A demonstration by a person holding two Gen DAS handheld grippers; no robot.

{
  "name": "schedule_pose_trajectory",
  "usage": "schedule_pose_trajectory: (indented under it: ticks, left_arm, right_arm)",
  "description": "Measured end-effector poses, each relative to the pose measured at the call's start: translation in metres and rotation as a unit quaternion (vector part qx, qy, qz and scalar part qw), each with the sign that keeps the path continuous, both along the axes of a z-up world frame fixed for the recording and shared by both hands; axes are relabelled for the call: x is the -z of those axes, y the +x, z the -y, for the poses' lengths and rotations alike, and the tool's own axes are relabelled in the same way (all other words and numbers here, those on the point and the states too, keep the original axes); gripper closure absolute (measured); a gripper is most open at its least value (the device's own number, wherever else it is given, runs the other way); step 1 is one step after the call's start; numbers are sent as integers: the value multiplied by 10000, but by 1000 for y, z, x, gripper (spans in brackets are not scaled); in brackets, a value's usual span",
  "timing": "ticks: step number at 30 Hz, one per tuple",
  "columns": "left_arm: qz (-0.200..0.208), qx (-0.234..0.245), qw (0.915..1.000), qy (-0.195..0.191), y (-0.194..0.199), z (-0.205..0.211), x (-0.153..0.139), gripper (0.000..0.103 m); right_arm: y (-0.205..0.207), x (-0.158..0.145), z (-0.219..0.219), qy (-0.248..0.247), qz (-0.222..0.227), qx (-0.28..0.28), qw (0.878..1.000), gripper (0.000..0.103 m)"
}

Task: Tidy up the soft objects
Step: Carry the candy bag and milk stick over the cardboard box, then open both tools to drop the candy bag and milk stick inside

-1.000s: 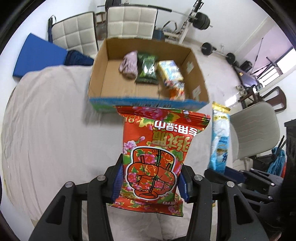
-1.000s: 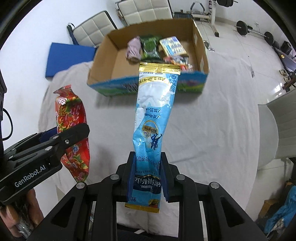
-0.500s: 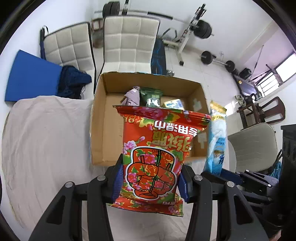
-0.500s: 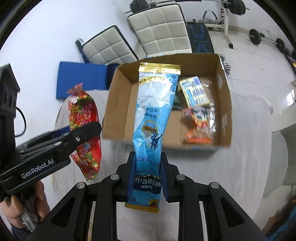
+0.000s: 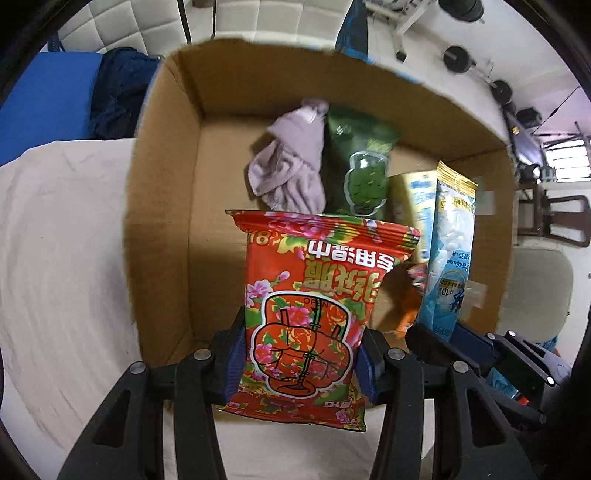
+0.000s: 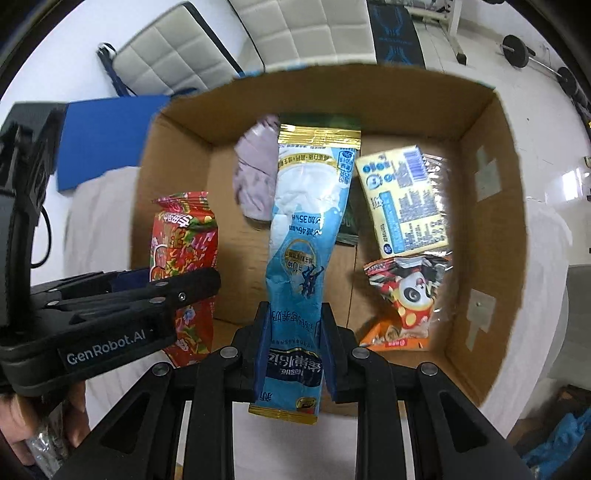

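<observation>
My left gripper (image 5: 301,352) is shut on a red flowered snack bag (image 5: 317,295) and holds it over the near left part of an open cardboard box (image 5: 162,206). My right gripper (image 6: 293,339) is shut on a long blue and white pouch (image 6: 306,229), held over the box's middle (image 6: 480,155). The pouch also shows at the right of the left wrist view (image 5: 448,258), and the red bag at the left of the right wrist view (image 6: 183,251). In the box lie a mauve cloth (image 5: 291,173), a green packet (image 5: 364,173), a yellow and blue packet (image 6: 404,201) and a red panda packet (image 6: 406,291).
The box stands on a table under a pale cloth (image 5: 62,266). Behind it are white padded chairs (image 6: 295,29), a blue mat (image 5: 40,96) and gym weights (image 6: 517,46) on the floor. A grey chair (image 5: 535,291) stands at the right.
Both grippers have moved forward and down with their bags, from in front of the box to over its inside. The box now fills both views.
</observation>
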State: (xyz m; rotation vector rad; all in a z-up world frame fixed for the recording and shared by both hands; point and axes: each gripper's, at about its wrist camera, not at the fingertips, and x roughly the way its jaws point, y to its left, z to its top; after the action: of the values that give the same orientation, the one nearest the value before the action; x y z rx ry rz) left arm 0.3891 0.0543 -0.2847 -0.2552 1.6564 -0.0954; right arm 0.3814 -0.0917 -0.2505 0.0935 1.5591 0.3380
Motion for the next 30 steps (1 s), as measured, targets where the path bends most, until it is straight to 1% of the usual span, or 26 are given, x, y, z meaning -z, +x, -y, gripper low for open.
schedule_pose_trajectory:
  ticks: [3,5,8,11,13,14,15,17,18,19,20,21,23,25,26,27,28,29,30]
  left_arm:
    - [-139,36,9998,122,5,2,14,56]
    - [-293,72,9995,135,6,4,22,56]
    - [-508,55,9986,144,5,5,31,56]
    - [-456,52,9987,216,1,6,32,55]
    - [-411,86,9987,288,-2,7,30,54]
    - [-371,86,9988,317,-3,9,28,48]
    - [-333,93,9988,343,-3,9,26,36]
    - [-190,38,9991,373,-4,8,19,32]
    - [-129,-2,9992,366,-6,8,16,32]
    - [-95,-23,9993,359,-5,6,13,31]
    - [-42,-43,9993,363,-8,6,9,27]
    - [20,-57,9993,365,-10,6,5,23]
    - [191,-70,9989,419,-17,7,-4,18]
    - [366,-47,9979,536,-25,9,-10,18]
    - [429,-27,9973,594,-28,10,-14,16]
    - [494,-4,9966,655,-32,13,-17,10]
    - [532,7,9963,673,-34,12,-21,7]
    - [581,26,9958,704,-36,16,-24,4]
    - [638,26,9954,713,-40,18,-28,4]
  right_arm:
    - [7,21,-4,-115,-118,-32,9999,75]
    - [11,33,-4,-82,-232,-37,9997,74]
    - [14,42,-5,-54,-355,-63,9993,71]
    - [17,45,-3,-157,-321,-73,9993,71]
    - [17,44,-1,-121,-306,-38,9995,70]
    - [16,43,0,-118,-297,-45,9995,70]
    - [15,42,1,-135,-273,-66,9995,69]
    - [14,39,1,-220,-183,-102,9995,67]
    - [13,37,2,-291,-95,-123,9995,62]
    - [11,34,2,-329,-39,-130,9994,52]
    - [10,32,2,-370,24,-122,9992,46]
    - [8,30,6,-445,105,-83,9989,36]
    - [5,29,13,-477,191,-36,9987,34]
    - [2,30,19,-567,198,27,9982,34]
    - [1,29,18,-560,194,53,9982,33]
    - [0,29,21,-615,190,88,9979,28]
    - [-4,23,22,-662,194,104,9976,17]
    - [-8,22,23,-675,214,123,9974,11]
    - [-9,21,24,-683,249,146,9972,3]
